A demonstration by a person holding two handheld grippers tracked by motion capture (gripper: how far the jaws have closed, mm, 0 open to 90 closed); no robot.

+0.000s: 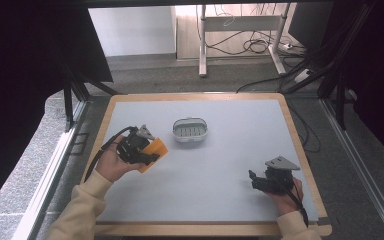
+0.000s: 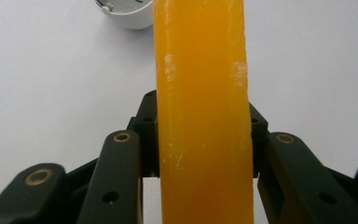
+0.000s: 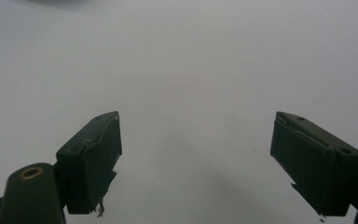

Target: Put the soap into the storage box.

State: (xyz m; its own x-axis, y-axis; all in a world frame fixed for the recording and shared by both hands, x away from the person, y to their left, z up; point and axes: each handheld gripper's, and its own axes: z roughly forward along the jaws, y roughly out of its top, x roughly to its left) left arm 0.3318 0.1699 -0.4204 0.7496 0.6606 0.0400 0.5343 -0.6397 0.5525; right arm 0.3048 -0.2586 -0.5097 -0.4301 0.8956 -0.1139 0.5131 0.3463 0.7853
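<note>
Both jaws clamp orange bar (image 2: 203,112), dish (image 1: 190,129) apart

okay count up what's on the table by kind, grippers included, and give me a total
Orange soap bar: 1, clamped in the left gripper
White soap dish: 1
Grippers: 2, the left gripper and the right gripper, whose jaws stand apart with nothing between them
Total: 4

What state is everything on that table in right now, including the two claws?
Left claw: shut on the orange bar, held above the table.
Orange bar: clamped between the jaws, off the table.
Right claw: open, nothing between its jaws.
White dish: upright on the table, nothing in it.
</note>
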